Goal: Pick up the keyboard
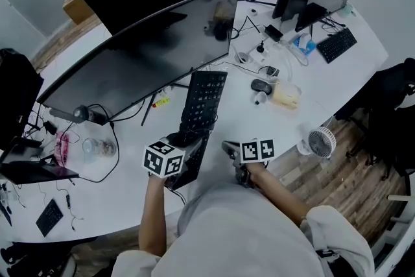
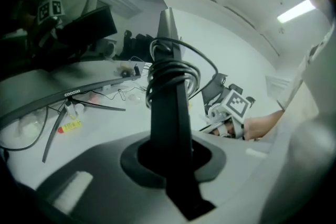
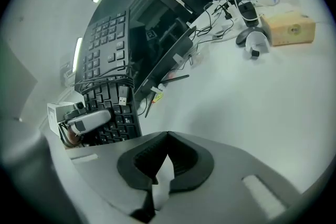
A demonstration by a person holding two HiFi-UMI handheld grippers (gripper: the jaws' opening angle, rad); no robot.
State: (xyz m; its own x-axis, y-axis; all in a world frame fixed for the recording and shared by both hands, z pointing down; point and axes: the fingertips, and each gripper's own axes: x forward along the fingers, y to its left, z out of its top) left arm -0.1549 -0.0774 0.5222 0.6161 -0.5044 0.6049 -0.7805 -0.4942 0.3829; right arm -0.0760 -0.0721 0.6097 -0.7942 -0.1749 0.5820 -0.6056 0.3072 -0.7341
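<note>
The black keyboard (image 1: 204, 100) is held up off the white desk (image 1: 110, 204), tilted with its far end toward the monitor. My left gripper (image 1: 187, 141) is shut on its near end. In the left gripper view the keyboard (image 2: 170, 113) stands edge-on between the jaws of the left gripper (image 2: 172, 160), with its cable (image 2: 170, 73) wound round it. The right gripper view shows the keyboard's keys (image 3: 107, 57), a dangling USB plug (image 3: 122, 96) and the left gripper (image 3: 86, 119). My right gripper (image 1: 231, 150) (image 3: 159, 168) is shut and empty, just right of the keyboard.
A wide curved monitor (image 1: 149, 55) stands behind the keyboard. To the right lie a mouse (image 1: 260, 85), a beige box (image 1: 286, 95) and a small white fan (image 1: 321, 141). A second keyboard (image 1: 336, 45) is at the far right, a glass jar (image 1: 97, 148) at the left.
</note>
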